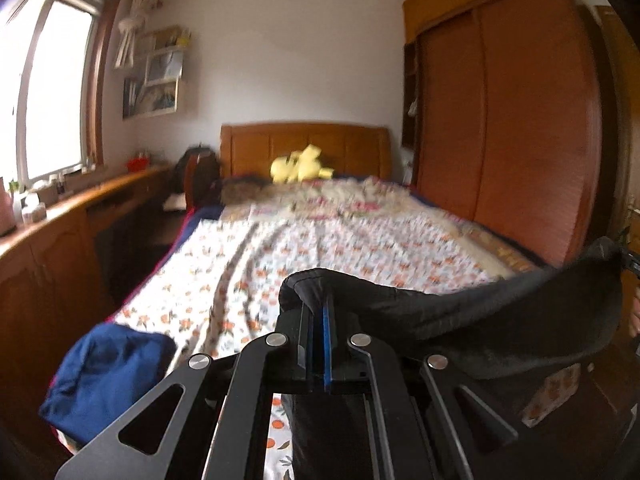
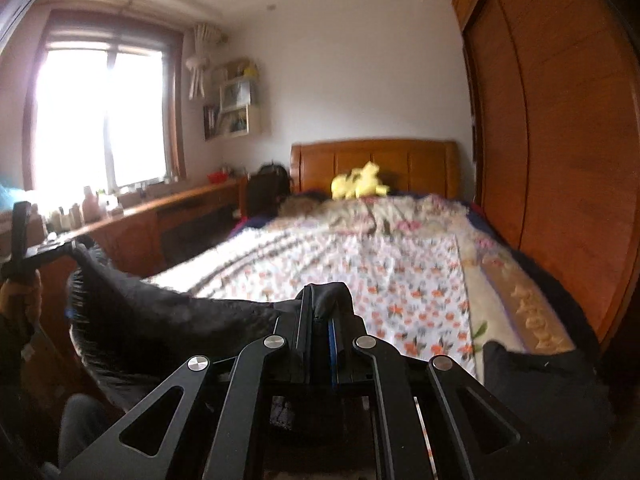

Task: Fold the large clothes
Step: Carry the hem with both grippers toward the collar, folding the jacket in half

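Black garment (image 1: 500,320): its lower part is cut off by the bottom edge, hiding its kind. Beyond it, the bed (image 1: 320,248) is blurred; bottles on the counter (image 2: 132,216) are too small to identify.

A floral sheet (image 1: 340,248) covers the bed (image 1: 304,144).

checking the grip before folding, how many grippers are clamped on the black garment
2. The left gripper pinches one end of the black garment; the right gripper pinches the other end, garment stretched between them above the bed.
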### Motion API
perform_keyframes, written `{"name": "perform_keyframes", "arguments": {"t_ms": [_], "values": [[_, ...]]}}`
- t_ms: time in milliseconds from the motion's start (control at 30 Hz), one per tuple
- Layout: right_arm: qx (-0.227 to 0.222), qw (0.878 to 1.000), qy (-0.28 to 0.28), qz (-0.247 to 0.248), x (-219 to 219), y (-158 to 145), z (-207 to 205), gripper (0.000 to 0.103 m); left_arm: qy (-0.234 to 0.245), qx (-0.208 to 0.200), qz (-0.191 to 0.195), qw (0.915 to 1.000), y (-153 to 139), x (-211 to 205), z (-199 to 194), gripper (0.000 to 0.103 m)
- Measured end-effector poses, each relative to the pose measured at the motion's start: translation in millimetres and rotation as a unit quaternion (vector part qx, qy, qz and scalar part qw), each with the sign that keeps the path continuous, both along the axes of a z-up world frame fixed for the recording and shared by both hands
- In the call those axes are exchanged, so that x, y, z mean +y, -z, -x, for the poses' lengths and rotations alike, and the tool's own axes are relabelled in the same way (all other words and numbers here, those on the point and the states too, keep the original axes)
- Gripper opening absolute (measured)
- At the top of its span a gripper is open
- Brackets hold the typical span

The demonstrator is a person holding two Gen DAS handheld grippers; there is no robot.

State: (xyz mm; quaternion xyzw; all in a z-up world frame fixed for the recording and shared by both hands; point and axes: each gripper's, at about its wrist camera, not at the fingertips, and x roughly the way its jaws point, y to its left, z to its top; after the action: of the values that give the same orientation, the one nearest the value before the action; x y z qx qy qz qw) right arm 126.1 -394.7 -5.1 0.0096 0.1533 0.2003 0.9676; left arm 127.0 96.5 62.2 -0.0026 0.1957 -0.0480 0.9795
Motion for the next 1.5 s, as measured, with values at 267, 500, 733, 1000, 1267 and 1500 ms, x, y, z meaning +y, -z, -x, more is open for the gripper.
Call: {"name": "perform_keyframes", "arguments": {"t_ms": [267,500,733,1000,1267,1500], "values": [[0.095,0.995,-0.008,0.031,16,89,-64,0.005,0.004,0.076,0.016,0.9969,74,13,-78,0.004],[0.111,0.993,0.018,0.02,19,96,-122,0.005,0.012,0.099,0.032,0.9945,94,28,-122,0.004],[0.101,0.994,0.029,0.028,36,93,-182,0.005,0.011,0.108,0.034,0.9935,103,40,-162,0.004],[0.133,0.99,0.035,0.018,46,130,-238,0.006,0.005,0.134,0.029,0.9905,131,46,-195,0.004],[0.156,0.987,0.037,0.03,50,156,-245,0.007,0.012,0.15,0.011,0.9885,154,37,-201,0.005],[0.161,0.985,0.048,0.042,52,159,-236,0.022,0.013,0.157,-0.007,0.9875,164,28,-194,0.012]]}}
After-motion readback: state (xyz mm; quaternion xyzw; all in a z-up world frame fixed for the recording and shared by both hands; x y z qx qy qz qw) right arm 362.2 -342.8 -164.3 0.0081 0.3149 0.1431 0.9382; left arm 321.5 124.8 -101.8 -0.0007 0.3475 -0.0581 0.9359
